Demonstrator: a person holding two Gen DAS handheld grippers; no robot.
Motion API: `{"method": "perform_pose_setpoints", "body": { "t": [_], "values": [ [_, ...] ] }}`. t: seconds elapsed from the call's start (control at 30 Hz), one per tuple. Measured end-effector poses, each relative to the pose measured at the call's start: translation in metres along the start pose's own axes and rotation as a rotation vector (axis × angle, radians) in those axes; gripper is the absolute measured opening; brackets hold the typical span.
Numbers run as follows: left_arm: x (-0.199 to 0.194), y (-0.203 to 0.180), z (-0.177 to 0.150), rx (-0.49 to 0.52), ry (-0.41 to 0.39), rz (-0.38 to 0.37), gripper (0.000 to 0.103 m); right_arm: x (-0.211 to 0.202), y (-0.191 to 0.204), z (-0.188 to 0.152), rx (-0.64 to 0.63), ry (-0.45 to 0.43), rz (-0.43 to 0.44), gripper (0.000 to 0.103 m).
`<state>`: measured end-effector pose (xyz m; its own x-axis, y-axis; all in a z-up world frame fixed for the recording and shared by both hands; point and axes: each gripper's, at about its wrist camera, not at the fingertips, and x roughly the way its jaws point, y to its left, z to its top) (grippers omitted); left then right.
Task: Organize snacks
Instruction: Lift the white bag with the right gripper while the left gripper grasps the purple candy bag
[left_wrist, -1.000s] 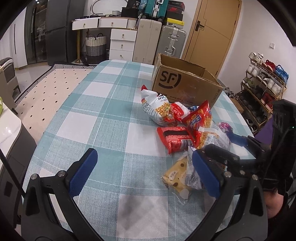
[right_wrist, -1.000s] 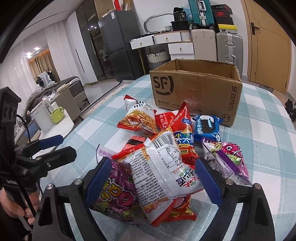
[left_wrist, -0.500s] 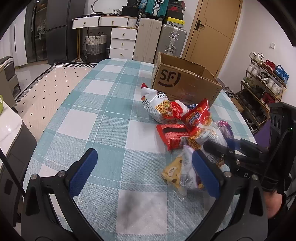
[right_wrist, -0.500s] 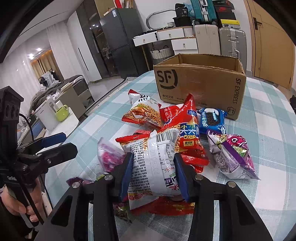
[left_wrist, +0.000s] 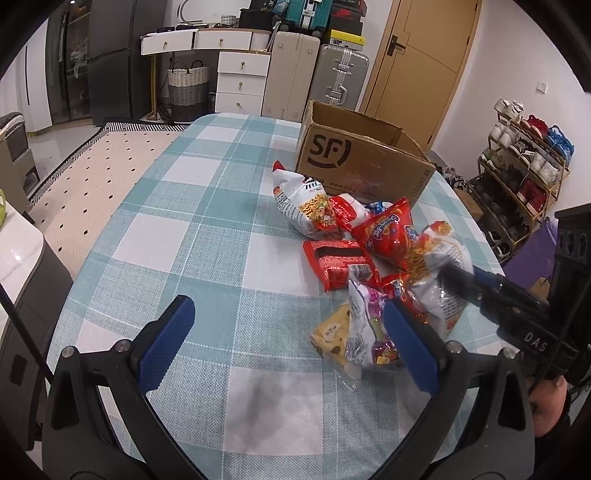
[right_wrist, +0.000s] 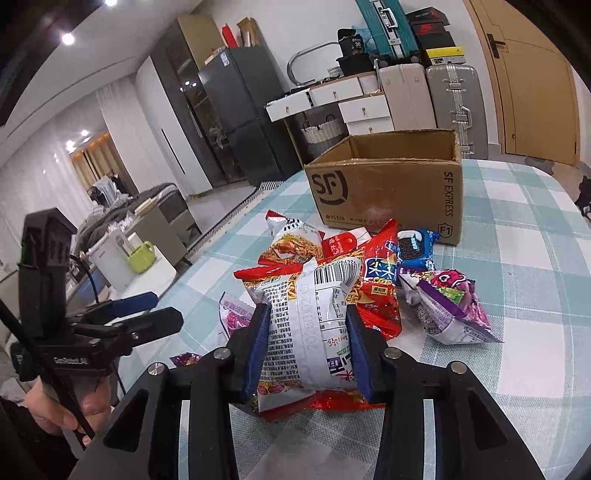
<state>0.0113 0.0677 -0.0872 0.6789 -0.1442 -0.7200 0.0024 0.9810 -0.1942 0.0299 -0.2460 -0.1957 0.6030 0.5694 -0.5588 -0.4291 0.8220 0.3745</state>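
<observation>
My right gripper (right_wrist: 306, 314) is closing its jaws on a white noodle snack bag (right_wrist: 306, 332), and both blue pads press into its sides. The bag hangs just above the pile. In the left wrist view the same bag (left_wrist: 439, 266) sits in the right gripper (left_wrist: 458, 277) at the right. An open SF cardboard box (right_wrist: 384, 195) stands behind the pile. My left gripper (left_wrist: 286, 310) is open over the checked tablecloth, with nothing between its fingers. A yellow cookie pack (left_wrist: 332, 332) and a pink bag (left_wrist: 369, 321) lie by its right finger.
The pile also holds a red chips bag (right_wrist: 380, 280), a blue cookie pack (right_wrist: 415, 251), a purple bag (right_wrist: 450, 306) and another noodle bag (right_wrist: 291, 240). A shoe rack (left_wrist: 524, 166) stands right of the table. Bare tablecloth (left_wrist: 166, 229) stretches to the left.
The right gripper's jaws went from wide apart to tight on the white noodle bag, then rose a little with it. The left gripper stayed still and open.
</observation>
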Motion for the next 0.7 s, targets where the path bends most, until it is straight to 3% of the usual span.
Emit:
{"method": "perform_pose_setpoints", "body": {
  "t": [0.33,0.7],
  "values": [
    [0.01,-0.01,-0.002,-0.005,0.068,-0.055,0.101,-0.044,-0.011,-0.016,0.038,-0.071,-0.038,0.041],
    [0.036,-0.045,-0.004,0.096,0.16,-0.1,0.101,-0.087,-0.035,-0.049,0.135,-0.104,-0.082,0.041]
  ]
}}
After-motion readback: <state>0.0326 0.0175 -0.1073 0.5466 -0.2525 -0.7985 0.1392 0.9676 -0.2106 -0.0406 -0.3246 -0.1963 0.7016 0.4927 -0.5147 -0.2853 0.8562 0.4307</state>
